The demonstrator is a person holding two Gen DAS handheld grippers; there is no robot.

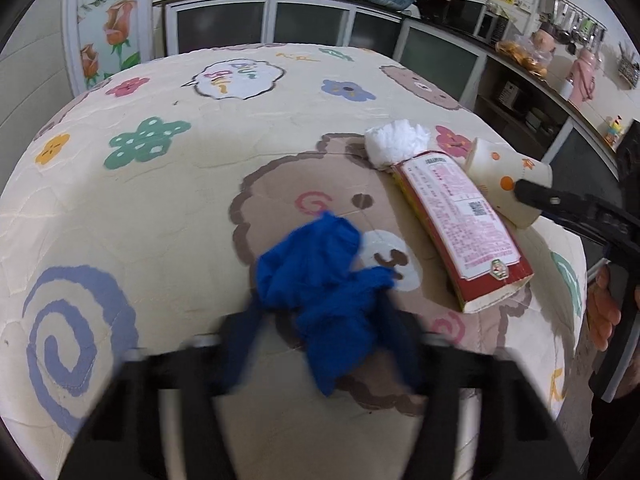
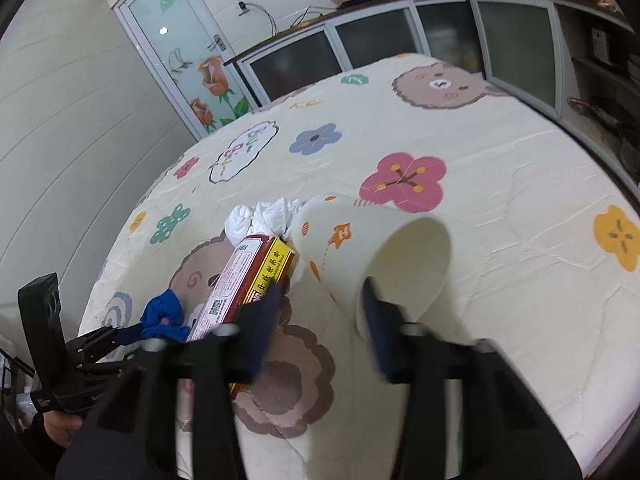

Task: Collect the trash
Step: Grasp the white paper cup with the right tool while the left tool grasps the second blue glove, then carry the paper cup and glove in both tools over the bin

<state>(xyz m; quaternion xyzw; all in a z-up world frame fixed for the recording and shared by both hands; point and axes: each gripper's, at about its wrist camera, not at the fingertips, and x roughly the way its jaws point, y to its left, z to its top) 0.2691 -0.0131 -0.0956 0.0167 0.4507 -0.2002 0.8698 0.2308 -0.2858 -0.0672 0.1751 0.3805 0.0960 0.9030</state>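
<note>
A crumpled blue glove lies on the patterned tablecloth. My left gripper is shut on it, a finger on each side. The right wrist view shows that gripper at the lower left with the glove at its tips. A paper cup lies on its side against a red and yellow carton. My right gripper straddles the cup's rim. One finger is inside the mouth. The other is outside by the carton, with a gap to the cup wall. A white tissue wad lies behind both.
The table edge runs close on the right, where a hand holds the right gripper. Low cabinets with basins on top stand behind the table. A door with painted flowers is at the back left.
</note>
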